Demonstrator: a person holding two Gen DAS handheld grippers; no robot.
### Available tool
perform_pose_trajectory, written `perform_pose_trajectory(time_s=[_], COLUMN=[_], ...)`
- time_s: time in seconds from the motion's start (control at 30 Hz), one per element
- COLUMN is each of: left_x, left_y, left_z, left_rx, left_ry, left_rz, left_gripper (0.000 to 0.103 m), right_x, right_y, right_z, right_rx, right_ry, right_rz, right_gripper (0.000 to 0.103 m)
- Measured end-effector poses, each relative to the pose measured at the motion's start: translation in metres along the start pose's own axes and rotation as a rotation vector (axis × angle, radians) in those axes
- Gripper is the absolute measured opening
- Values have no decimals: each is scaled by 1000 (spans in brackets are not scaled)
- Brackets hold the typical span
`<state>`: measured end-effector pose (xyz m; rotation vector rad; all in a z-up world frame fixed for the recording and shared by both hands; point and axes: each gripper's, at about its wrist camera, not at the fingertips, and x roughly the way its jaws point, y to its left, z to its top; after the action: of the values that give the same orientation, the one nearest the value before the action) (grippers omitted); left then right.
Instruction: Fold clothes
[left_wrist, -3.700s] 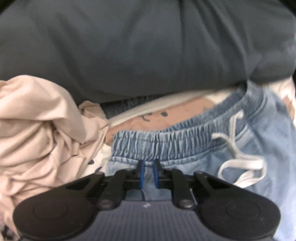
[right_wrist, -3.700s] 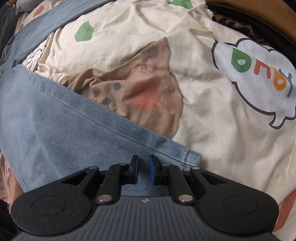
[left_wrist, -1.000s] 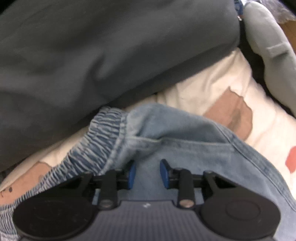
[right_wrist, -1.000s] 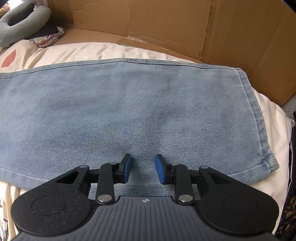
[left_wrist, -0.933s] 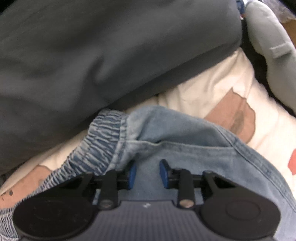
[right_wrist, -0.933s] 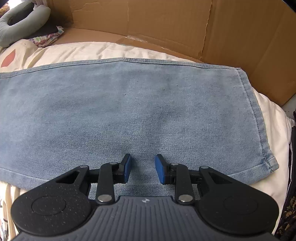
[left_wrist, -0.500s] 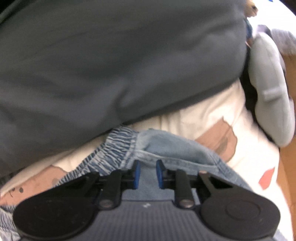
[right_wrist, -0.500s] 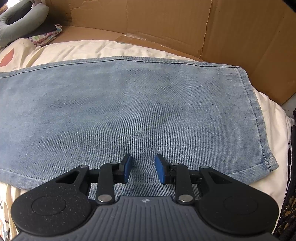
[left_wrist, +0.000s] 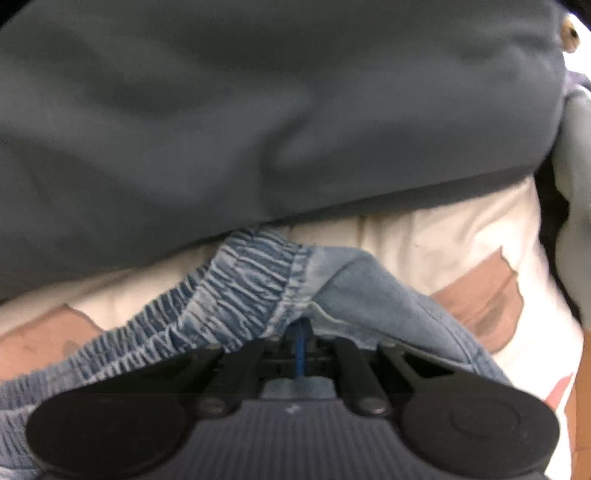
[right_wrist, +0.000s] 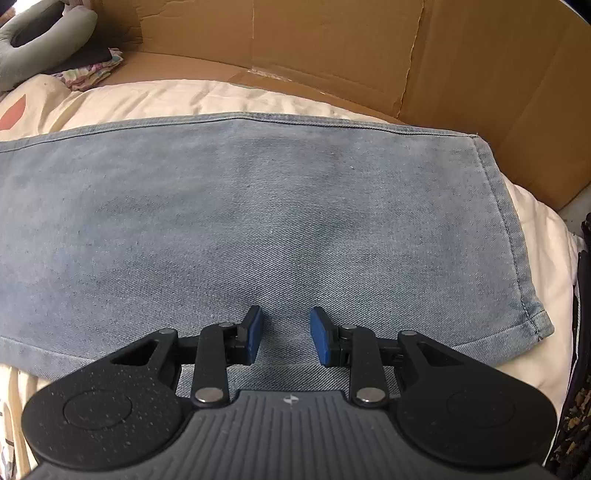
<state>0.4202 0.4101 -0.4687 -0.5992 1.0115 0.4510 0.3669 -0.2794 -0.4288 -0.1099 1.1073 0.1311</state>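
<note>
Light blue jeans lie on a cream printed bedsheet (right_wrist: 184, 96). In the left wrist view their gathered elastic waistband (left_wrist: 236, 291) bunches up in front of my left gripper (left_wrist: 301, 332). That gripper is shut, its blue pads pinching the denim just below the waistband. In the right wrist view the jeans leg (right_wrist: 258, 206) lies flat, its hem at the right. My right gripper (right_wrist: 286, 338) stands open low over the leg's near edge, with only flat denim showing between its pads.
A large dark grey-blue cloth (left_wrist: 258, 110) fills the top of the left wrist view, just behind the waistband. Cardboard walls (right_wrist: 332, 48) rise behind the bed. A grey neck pillow (right_wrist: 40, 37) lies at the far left. Dark patterned fabric (right_wrist: 580, 332) borders the right edge.
My left gripper's jaws have come together on the denim by the waistband, and the hand has shifted and rolled, bunching the waistband. The right gripper and the leg have not moved.
</note>
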Motion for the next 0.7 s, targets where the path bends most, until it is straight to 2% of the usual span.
perform_pose_trajectory(time_s=[0.17, 0.23, 0.33, 0.47, 0.53, 0.6, 0.7], left_x=[-1, -11, -38, -63, -65, -56, -40], left_y=[-19, -22, -32, -30, -27, -23, -19], left_z=[1, 3, 2, 9, 15, 18, 17], left_rx=[54, 40, 122, 110, 88, 50, 6], left_ry=[6, 34, 16, -16, -36, -17, -9], left_rz=[61, 51, 23, 6, 17, 30, 45], left_gripper=[3, 4, 8, 10, 23, 27, 24], right_x=[0, 0, 0, -1, -1, -1, -1], right_y=[-1, -1, 0, -1, -1, 0, 1], right_z=[2, 2, 2, 2, 1, 1, 2], right_rx=[1, 5, 9, 11, 11, 7, 5], right_ry=[5, 6, 9, 7, 6, 6, 8], right_rz=[-2, -3, -7, -4, -2, -5, -8], right_gripper=[34, 34, 34, 34, 34, 34, 34])
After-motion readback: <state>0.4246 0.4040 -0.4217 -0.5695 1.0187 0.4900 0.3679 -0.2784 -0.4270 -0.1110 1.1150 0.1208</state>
